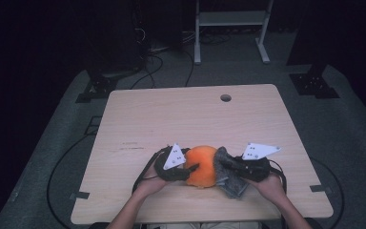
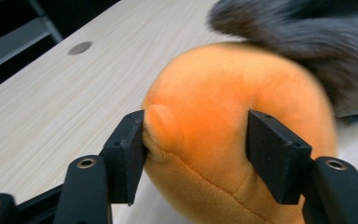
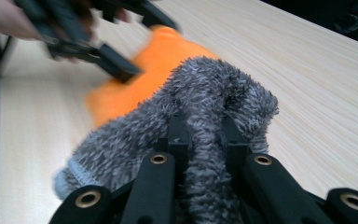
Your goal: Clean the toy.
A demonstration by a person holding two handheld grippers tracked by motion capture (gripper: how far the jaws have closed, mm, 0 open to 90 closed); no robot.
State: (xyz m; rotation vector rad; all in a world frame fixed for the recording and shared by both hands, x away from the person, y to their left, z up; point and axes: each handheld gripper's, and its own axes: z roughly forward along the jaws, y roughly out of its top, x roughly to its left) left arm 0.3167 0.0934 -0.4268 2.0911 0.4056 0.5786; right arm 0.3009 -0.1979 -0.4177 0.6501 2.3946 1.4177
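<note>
An orange plush toy (image 1: pixel 202 164) lies near the table's front edge, with a grey fuzzy cloth (image 1: pixel 231 183) draped against its right side. From the left, my left gripper (image 1: pixel 190 169) has its two pads against the plush (image 2: pixel 214 93); one pad pinches a small fold, the other presses its flank (image 2: pixel 196 149). My right gripper (image 1: pixel 221 164) comes in from the right, shut on a ridge of the grey cloth (image 3: pixel 214 84), which bulges up between its jaws (image 3: pixel 205 135). The right gripper view shows the orange plush (image 3: pixel 163 51) beyond the cloth and the blurred left gripper (image 3: pixel 116 65) on it.
The light wooden table (image 1: pixel 171 114) has a round cable hole (image 1: pixel 226 98) at its back right. Behind the table, a white metal frame (image 1: pixel 231 28) and cables lie on the dark floor. Forearms come in from the front edge.
</note>
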